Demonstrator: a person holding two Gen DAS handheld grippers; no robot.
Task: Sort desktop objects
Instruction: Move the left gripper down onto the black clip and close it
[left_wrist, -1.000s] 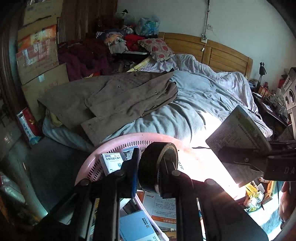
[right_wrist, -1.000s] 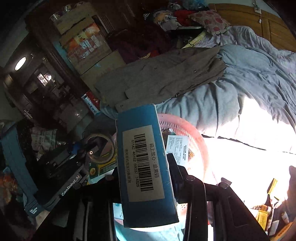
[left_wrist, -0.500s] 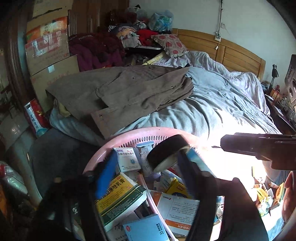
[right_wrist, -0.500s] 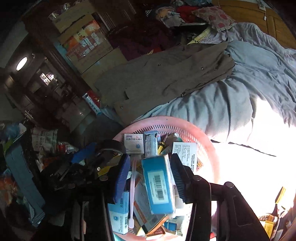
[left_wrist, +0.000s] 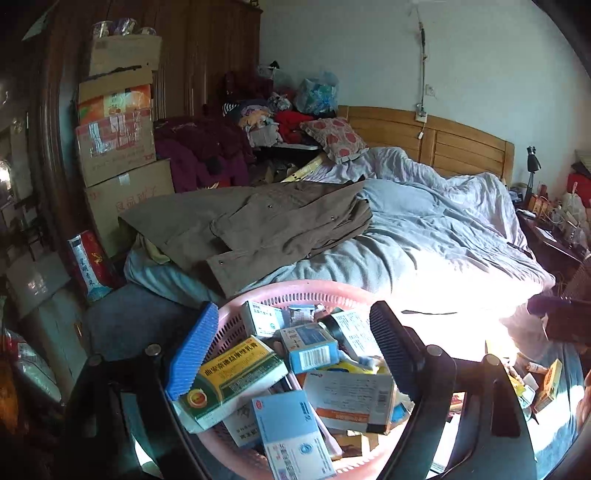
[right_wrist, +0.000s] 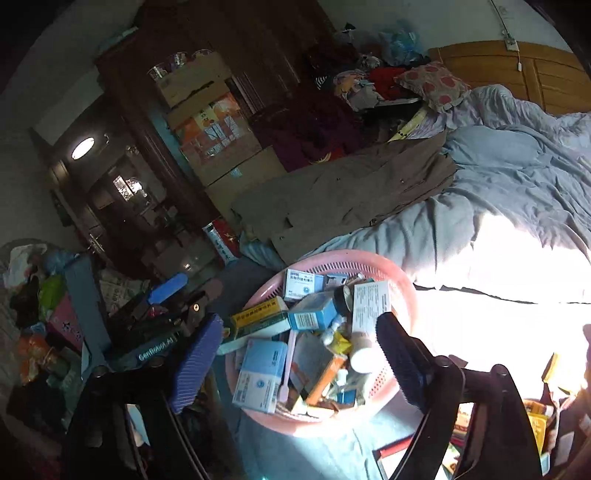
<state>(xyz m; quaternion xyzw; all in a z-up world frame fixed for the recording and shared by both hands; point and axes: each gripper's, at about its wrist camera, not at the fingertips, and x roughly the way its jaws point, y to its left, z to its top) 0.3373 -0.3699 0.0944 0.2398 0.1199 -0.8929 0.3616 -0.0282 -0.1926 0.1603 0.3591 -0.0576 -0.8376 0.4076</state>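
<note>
The pink basket (right_wrist: 406, 291) sits on the desk just beside the bed, and it is full of little boxes. In the right wrist view it is near the middle. A yellow and green box (left_wrist: 236, 373) lies at about 9 o'clock in the pile in the left wrist view. A blue box with a barcode (left_wrist: 312, 349) lies near the middle, next to a dark roll of tape (left_wrist: 330, 326).

The left gripper (left_wrist: 291, 354) hangs over the basket. Its jaws are opening, wide apart, with nothing pinched. The right gripper (right_wrist: 295, 363) is over the basket too. Its jaws are opening very wide and pinch nothing.

At 12 o'clock from the basket, a brown coat (left_wrist: 258, 229) lies on the grey bed cover (left_wrist: 424, 229). At 10 o'clock stand stacked cardboard boxes (left_wrist: 114, 147).
</note>
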